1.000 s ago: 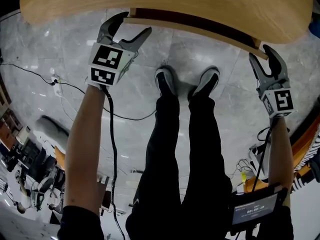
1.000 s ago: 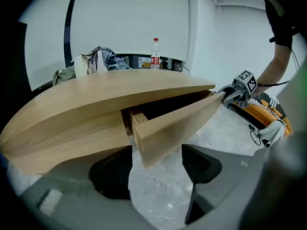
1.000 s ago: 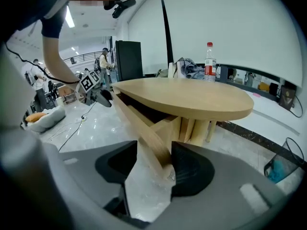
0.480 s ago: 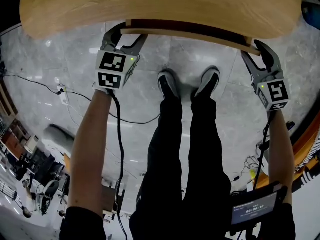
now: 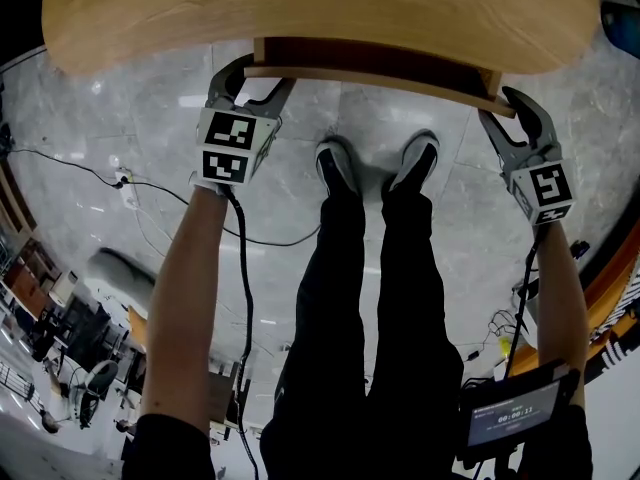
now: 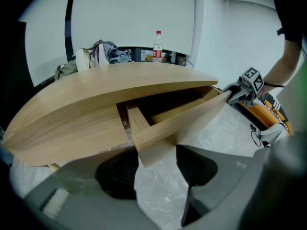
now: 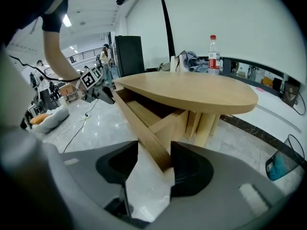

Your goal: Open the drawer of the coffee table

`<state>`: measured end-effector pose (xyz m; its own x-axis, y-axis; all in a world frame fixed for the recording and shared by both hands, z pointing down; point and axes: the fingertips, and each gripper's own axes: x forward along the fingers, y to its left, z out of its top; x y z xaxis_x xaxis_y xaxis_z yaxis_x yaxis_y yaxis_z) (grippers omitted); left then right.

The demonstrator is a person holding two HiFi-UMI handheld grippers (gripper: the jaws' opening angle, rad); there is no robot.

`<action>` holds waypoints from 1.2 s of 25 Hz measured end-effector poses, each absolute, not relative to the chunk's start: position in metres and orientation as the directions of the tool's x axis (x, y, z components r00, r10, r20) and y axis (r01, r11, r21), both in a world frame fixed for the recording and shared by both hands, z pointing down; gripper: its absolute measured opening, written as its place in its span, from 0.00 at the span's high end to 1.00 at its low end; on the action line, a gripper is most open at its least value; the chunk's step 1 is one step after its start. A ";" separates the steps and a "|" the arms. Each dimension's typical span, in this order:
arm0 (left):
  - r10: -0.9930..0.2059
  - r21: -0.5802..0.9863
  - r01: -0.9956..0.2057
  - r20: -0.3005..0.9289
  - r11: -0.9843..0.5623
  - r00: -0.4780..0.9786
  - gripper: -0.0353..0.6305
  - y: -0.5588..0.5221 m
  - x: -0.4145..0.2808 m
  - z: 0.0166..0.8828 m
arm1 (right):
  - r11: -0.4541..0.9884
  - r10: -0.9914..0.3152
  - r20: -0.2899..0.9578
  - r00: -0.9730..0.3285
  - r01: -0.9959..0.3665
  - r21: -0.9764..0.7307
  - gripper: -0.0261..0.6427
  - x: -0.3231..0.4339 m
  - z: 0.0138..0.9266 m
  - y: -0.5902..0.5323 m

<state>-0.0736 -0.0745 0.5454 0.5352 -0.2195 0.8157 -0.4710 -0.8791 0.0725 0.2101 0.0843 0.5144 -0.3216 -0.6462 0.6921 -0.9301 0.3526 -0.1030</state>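
1. Clearly the pull is the step in hand: the drawer stands a little way out from under the coffee table's oval tabletop, at 12 o'clock in the head view, with a dark strip of its inside showing behind the drawer front.
2. Left gripper, at about 11 o'clock, has its jaws partly closed on the left end of the drawer front. Its own view shows the panel's lower corner pinched between the two pads.
3. Right gripper, at about 2 o'clock, has its jaws fairly wide but filled by the right end of the same panel, which touches both pads.
4. Most of the travel looks left to do, as only a shallow part of the drawer is open.
5. Next comes an even draw toward 6 o'clock with both ends moving together; a lead on one side would likely skew the drawer and jam it.
6. Person's shoes stand just in front of the drawer at 6 o'clock — they may need room as it comes out.
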 end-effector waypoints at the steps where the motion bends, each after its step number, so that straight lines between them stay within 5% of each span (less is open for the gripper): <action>1: -0.219 0.073 -0.473 0.817 -0.878 0.533 0.56 -0.071 -0.076 0.546 | 0.353 -0.644 0.694 -0.324 -0.930 -0.106 0.64 0.208 0.515 0.088; 30: -0.167 0.115 -0.496 0.857 -0.861 0.488 0.56 0.010 -0.124 0.555 | 0.365 -0.571 0.741 -0.354 -0.918 -0.157 0.65 0.160 0.527 0.170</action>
<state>-0.1242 0.0102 0.5554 0.4881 -0.1669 0.8567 -0.4955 -0.8610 0.1146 0.1596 0.1702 0.5271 -0.3535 -0.5708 0.7411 -0.9177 0.3651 -0.1566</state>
